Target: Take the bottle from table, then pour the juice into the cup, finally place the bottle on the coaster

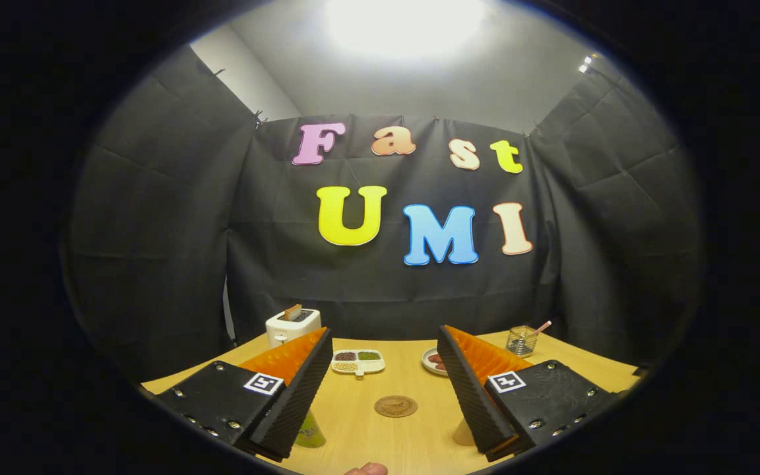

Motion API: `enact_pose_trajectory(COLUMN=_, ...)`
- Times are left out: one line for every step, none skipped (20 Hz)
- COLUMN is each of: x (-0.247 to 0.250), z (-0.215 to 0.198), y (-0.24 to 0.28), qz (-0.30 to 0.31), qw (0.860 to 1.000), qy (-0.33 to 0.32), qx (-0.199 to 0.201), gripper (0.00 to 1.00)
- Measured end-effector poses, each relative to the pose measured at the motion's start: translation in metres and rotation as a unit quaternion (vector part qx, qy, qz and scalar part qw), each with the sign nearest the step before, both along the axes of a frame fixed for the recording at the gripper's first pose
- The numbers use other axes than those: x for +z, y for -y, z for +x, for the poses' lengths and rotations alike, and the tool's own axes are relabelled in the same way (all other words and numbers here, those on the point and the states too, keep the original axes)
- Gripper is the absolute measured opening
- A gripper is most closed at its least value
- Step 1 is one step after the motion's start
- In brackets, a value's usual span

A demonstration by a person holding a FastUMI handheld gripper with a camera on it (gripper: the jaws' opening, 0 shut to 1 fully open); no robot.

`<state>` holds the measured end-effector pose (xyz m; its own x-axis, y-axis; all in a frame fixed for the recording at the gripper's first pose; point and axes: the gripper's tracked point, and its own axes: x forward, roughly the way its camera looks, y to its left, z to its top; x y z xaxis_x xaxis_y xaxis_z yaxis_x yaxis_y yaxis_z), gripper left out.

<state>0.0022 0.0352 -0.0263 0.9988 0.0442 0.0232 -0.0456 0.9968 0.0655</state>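
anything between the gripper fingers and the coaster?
No. In the gripper view the open gripper points at the coaster, which lies on the table between the fingers with bare wood around it.

Wide-open gripper point(385, 389) fingers frame bare table point(413, 439) with a flat coaster point(396, 406) ahead; a bottle point(309, 434) and cup point(464, 433) flank it, while dishes point(358, 361) and a toaster point(292, 325) crowd the far edge.

On the table point(413, 442), the coaster point(396, 406) lies between the spread fingers of the gripper point(386, 396); beyond it a divided dish point(358, 361) (toaster point(292, 325) behind, left); plate point(434, 361) and mesh holder point(522, 340) right; bottle point(309, 434) beside the left finger.
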Motion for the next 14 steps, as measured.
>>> enact_pose_trajectory(x=-0.005, z=0.001, y=-0.005, qz=0.002, qw=1.0, qy=-0.003, qx=0.001, gripper=0.97)
enact_pose_trajectory(x=-0.008, z=0.002, y=-0.008, qz=-0.002, qw=1.0, qy=-0.006, qx=0.002, gripper=0.97)
enact_pose_trajectory(x=-0.011, z=0.003, y=-0.013, qz=-0.008, qw=1.0, qy=-0.008, qx=0.004, gripper=0.97)
enact_pose_trajectory(x=-0.016, z=0.004, y=-0.02, qz=-0.013, qw=1.0, qy=-0.01, qx=0.007, gripper=0.97)
enact_pose_trajectory(x=-0.018, z=0.006, y=-0.027, qz=-0.016, qw=1.0, qy=-0.013, qx=0.011, gripper=0.97)
enact_pose_trajectory(x=-0.022, z=0.007, y=-0.035, qz=-0.017, qw=1.0, qy=-0.015, qx=0.015, gripper=0.97)
enact_pose_trajectory(x=-0.024, z=0.008, y=-0.042, qz=-0.018, qw=1.0, qy=-0.016, qx=0.02, gripper=0.97)
enact_pose_trajectory(x=-0.027, z=0.011, y=-0.05, qz=-0.017, qw=0.999, qy=-0.017, qx=0.025, gripper=0.97)
enact_pose_trajectory(x=-0.03, z=0.012, y=-0.057, qz=-0.016, qw=0.999, qy=-0.019, qx=0.03, gripper=0.97)
enact_pose_trajectory(x=-0.035, z=0.014, y=-0.065, qz=-0.014, qw=0.999, qy=-0.022, qx=0.036, gripper=0.97)
enact_pose_trajectory(x=-0.04, z=0.015, y=-0.072, qz=-0.013, qw=0.999, qy=-0.028, qx=0.04, gripper=0.97)
enact_pose_trajectory(x=-0.046, z=0.016, y=-0.076, qz=-0.012, qw=0.998, qy=-0.033, qx=0.042, gripper=0.97)
enact_pose_trajectory(x=-0.049, z=0.016, y=-0.082, qz=-0.013, qw=0.998, qy=-0.036, qx=0.045, gripper=0.97)
enact_pose_trajectory(x=-0.052, z=0.017, y=-0.087, qz=-0.014, qw=0.998, qy=-0.039, qx=0.047, gripper=0.97)
